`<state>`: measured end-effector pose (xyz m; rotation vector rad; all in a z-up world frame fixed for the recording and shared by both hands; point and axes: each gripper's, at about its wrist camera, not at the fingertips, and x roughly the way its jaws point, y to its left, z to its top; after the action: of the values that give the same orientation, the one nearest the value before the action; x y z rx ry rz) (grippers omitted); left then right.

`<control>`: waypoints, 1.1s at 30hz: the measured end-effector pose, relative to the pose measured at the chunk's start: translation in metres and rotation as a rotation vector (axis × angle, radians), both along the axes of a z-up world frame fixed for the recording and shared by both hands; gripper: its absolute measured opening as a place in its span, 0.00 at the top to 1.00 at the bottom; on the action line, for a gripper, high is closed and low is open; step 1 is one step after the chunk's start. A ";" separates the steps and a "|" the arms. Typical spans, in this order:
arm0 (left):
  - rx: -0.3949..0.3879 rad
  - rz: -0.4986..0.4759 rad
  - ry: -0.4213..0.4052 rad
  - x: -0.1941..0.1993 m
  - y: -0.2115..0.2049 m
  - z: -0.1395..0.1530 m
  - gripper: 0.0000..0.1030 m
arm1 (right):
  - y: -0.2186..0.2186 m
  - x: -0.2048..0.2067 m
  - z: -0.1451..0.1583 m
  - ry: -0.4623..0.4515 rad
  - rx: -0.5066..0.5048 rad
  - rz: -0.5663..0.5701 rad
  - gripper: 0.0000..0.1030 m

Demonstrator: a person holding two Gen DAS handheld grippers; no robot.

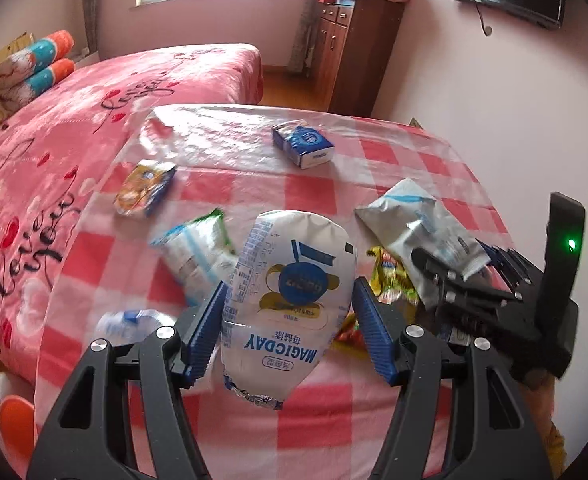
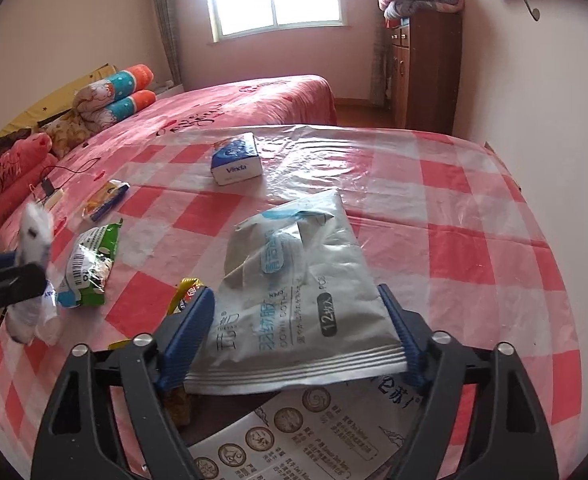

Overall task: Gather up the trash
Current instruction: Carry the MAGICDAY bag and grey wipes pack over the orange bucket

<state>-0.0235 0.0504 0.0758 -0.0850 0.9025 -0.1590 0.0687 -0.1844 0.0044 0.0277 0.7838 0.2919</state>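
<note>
1. Tongs — two: the left tongs (image 1: 290,312) and the right tongs (image 2: 297,336).
2. White milk pouches: one, the MAGICDAY pouch (image 1: 290,292), between the left pair's pads.
3. Silver wipe packs: one (image 2: 297,280), between the right pair's pads.
4. Blue tissue packs: one (image 2: 236,160), at twelve o'clock on the surface (image 2: 473,240).
5. Green-and-white snack wrappers: one (image 2: 90,268), at nine o'clock from the wipe pack.
6. Orange-and-blue snack packets: one (image 2: 106,198), at ten o'clock.
7. Yellow wrappers: at least one (image 1: 389,276) — partly hidden, so the count is uncertain.
8. Crumpled clear bottles: one (image 1: 130,322).
9. Printed bags under the right tongs: one (image 2: 313,436).
</note>
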 end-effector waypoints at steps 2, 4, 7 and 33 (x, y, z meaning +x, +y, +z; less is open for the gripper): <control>-0.020 0.009 0.016 -0.008 0.010 -0.003 0.37 | -0.001 0.000 0.000 0.001 0.012 0.003 0.34; -0.030 0.015 0.025 -0.014 0.018 -0.007 0.37 | -0.001 0.000 0.001 0.000 0.016 0.011 0.39; -0.051 0.017 0.037 -0.021 0.028 -0.012 0.37 | 0.000 -0.001 0.002 -0.006 0.027 0.024 0.44; -0.133 -0.064 0.025 -0.049 0.064 -0.034 0.37 | 0.047 0.041 0.000 0.226 -0.134 -0.024 0.08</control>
<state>-0.0722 0.1146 0.0417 -0.1817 0.9196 -0.2783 0.1100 -0.1375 0.0041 -0.0569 1.0252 0.2149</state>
